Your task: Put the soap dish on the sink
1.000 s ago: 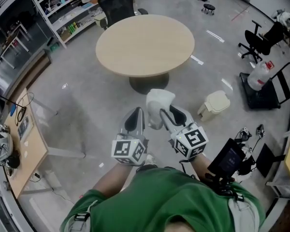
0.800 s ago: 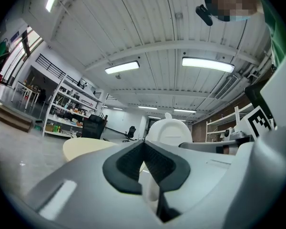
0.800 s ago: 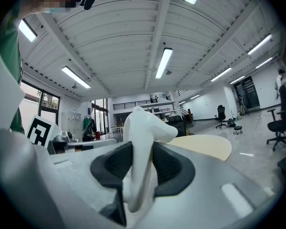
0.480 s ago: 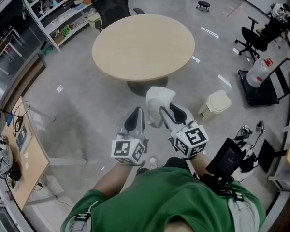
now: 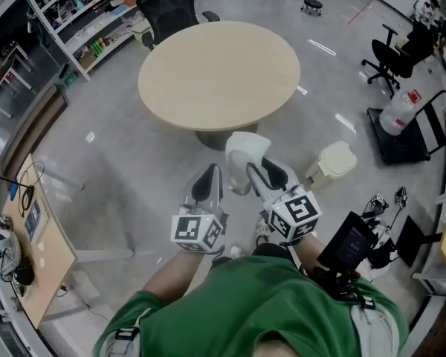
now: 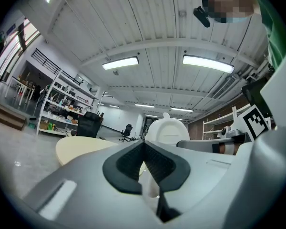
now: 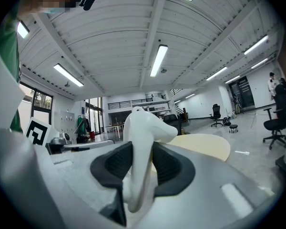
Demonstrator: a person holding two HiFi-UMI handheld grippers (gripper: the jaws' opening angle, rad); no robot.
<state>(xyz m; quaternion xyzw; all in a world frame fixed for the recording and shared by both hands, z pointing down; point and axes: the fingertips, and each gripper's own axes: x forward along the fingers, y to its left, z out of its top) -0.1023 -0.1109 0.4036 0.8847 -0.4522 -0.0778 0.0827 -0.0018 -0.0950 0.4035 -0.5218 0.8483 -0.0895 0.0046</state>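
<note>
A white soap dish (image 5: pixel 245 155) stands on edge between the pads of my right gripper (image 5: pixel 257 175), which is shut on it; the right gripper view shows the soap dish (image 7: pixel 142 137) clamped by both black pads of the right gripper (image 7: pixel 142 165). My left gripper (image 5: pixel 210 175) is held beside it at the same height, apart from the dish. In the left gripper view the left gripper (image 6: pixel 144 162) has its pads pressed together with nothing between them, and the soap dish (image 6: pixel 168 130) shows just beyond. No sink is in view.
A round beige table (image 5: pixel 219 69) stands straight ahead, a black office chair (image 5: pixel 167 10) and stocked shelves (image 5: pixel 89 21) behind it. A white lidded bin (image 5: pixel 331 161) sits on the floor to the right, and a wooden desk (image 5: pixel 37 233) to the left.
The floor and round table have slid slightly toward me and left in the head view as the person walks; both grippers keep their pose and the dish stays held.
</note>
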